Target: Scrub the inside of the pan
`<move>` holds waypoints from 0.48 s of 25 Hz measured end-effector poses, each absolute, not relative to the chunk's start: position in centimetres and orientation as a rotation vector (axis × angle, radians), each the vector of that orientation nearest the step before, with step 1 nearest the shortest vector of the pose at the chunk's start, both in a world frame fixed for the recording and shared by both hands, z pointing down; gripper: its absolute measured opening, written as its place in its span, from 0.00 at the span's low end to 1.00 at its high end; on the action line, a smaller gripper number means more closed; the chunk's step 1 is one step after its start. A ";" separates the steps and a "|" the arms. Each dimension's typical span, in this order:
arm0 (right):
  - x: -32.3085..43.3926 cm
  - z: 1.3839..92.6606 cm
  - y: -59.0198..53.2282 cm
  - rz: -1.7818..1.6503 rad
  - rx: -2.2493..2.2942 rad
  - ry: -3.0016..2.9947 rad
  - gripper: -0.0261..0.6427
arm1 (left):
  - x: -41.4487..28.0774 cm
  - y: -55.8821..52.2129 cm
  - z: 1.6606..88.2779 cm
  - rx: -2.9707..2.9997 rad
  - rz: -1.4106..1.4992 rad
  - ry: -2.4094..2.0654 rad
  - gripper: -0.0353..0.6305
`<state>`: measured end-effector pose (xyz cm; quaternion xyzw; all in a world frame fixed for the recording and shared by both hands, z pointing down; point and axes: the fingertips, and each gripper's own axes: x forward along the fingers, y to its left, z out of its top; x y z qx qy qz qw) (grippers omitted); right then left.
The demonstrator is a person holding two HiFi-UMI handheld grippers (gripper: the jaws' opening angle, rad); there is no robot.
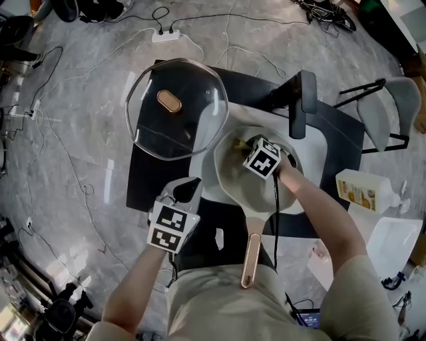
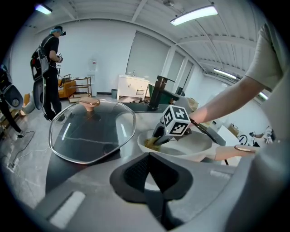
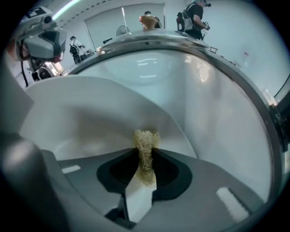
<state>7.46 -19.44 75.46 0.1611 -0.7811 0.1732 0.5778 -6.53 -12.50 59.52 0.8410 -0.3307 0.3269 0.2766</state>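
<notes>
This is a big open lab or recording hall, not a home kitchen. The grey marbled floor (image 1: 73, 220) is strewn with loose cables (image 1: 160, 13) and a white power strip (image 1: 165, 35). Long strip lights (image 2: 195, 14) hang under a high white ceiling (image 2: 113, 9). A dark bench (image 1: 143, 180) with a black tap (image 1: 297, 106) stands alone in the middle of the room. Across the hall another person (image 2: 47, 72) stands wearing a harness of gear, near a white cabinet (image 2: 132, 88) by the far wall.

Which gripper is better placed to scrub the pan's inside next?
Right. The right gripper is inside the pan, shut on the scrubber close to its inner surface. The left gripper sits outside the rim, with no scrubber.
</notes>
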 end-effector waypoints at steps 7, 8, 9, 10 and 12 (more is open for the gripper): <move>13.5 75.9 -20.5 0.396 0.509 -1.671 0.18 | -5.5 -12.3 59.2 2.265 0.875 -0.874 0.06; 14.3 75.9 -20.2 0.414 0.516 -1.636 0.18 | -5.3 -12.3 58.9 2.255 0.864 -0.885 0.06; 15.1 75.9 -19.7 0.432 0.513 -1.599 0.18 | -5.2 -12.3 58.6 2.247 0.854 -0.894 0.06; 15.8 75.9 -18.9 0.445 0.492 -1.559 0.18 | -5.0 -12.3 58.3 2.247 0.848 -0.897 0.06; 17.0 75.7 -16.8 0.451 0.397 -1.469 0.18 | -4.7 -12.1 58.0 2.267 0.836 -0.889 0.06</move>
